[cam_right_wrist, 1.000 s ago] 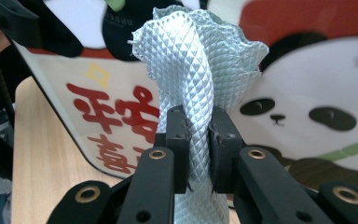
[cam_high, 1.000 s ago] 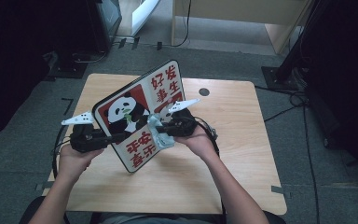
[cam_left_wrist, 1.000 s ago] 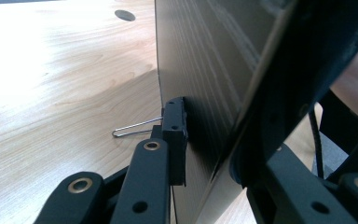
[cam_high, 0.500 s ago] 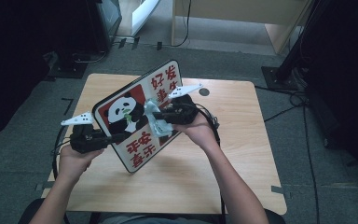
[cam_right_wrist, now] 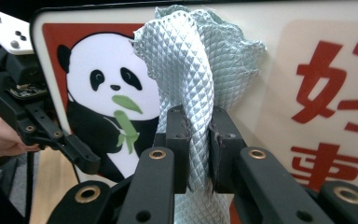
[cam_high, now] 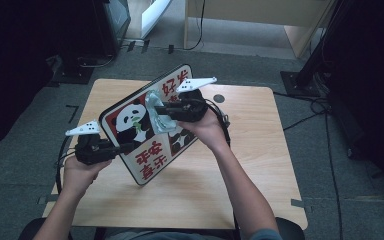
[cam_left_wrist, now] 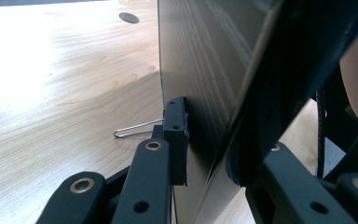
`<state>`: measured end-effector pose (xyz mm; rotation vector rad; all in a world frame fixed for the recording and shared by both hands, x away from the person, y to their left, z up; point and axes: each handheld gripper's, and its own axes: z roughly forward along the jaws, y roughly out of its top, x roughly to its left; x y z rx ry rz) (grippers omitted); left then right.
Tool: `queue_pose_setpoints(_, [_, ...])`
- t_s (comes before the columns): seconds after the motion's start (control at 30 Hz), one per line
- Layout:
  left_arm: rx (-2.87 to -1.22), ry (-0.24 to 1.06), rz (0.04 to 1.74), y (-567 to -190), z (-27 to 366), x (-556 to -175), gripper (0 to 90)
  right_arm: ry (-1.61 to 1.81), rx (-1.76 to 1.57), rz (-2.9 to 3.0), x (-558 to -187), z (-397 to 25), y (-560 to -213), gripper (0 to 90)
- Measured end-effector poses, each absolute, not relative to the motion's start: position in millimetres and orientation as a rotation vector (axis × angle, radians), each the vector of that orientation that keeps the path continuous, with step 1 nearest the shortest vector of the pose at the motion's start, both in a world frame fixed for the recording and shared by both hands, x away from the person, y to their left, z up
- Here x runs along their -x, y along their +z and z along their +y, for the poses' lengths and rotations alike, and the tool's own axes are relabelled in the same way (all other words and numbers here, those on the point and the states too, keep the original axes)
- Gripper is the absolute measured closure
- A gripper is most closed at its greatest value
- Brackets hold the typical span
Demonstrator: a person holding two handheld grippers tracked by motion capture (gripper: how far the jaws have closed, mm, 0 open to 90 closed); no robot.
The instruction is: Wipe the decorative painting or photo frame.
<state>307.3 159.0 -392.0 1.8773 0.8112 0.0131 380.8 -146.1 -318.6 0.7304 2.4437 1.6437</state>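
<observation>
So the person has the panda sign [cam_high: 145, 135] tilted up off the table [cam_high: 260, 165], near-left edge pinched tight in the left gripper [cam_high: 122, 147]. A bit farther, the right gripper [cam_right_wrist: 198, 149] is clamped on a silvery quilted cloth [cam_right_wrist: 200, 70], pressing it against the sign's face right beside the panda. Looks like mid-wipe. Next move probably calls for dragging the cloth toward the far red characters while the left keeps the board steady.
</observation>
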Motion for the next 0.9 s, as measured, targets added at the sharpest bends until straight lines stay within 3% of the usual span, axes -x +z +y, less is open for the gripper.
queue_pose_setpoints(0.33, [-1.888,0.025,0.805,-391,158,-306,76.3,1.593,-0.645,2.462,-389,-143,-297,81.0])
queue_pose_setpoints(0.9, [-1.904,0.035,0.808,-390,157,-305,76.1,1.622,-0.603,2.49,-403,-142,-305,80.9])
